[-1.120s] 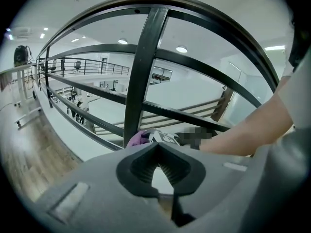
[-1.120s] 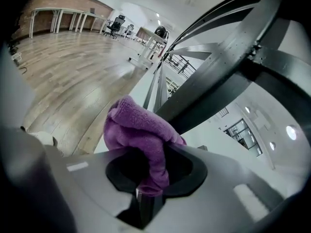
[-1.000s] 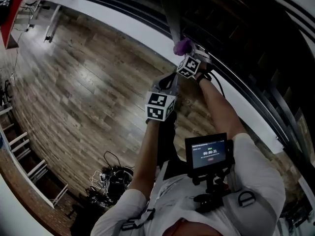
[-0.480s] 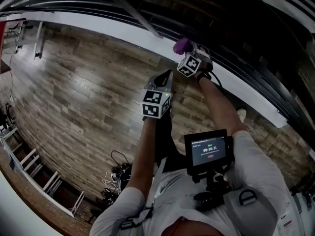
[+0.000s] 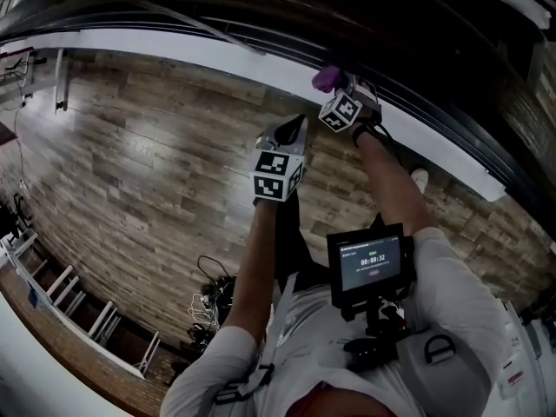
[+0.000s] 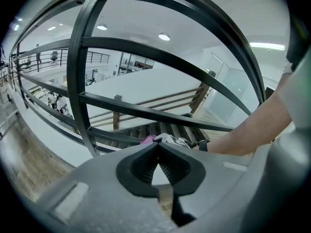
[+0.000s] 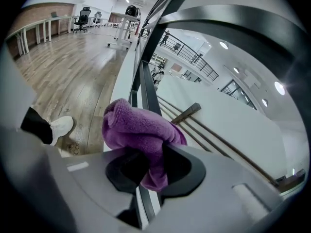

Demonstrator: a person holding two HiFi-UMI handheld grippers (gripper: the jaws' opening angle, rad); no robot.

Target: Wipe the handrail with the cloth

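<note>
Wood-plank floor (image 5: 156, 172) runs below me beside a dark railing. Over the last second my right hand-held gripper (image 5: 335, 88) has slid on along the handrail (image 7: 147, 89), away from the upright post (image 6: 77, 81). It stays pinched on the purple cloth (image 7: 138, 127), which sits bunched against the bar. I judge that the wiping stroke is under way, with plenty of rail left to cover. My left hand-held gripper (image 5: 294, 129) has come along too, pressed together on nothing and clear of the rail. No bucket, bin or other container shows in any view.
</note>
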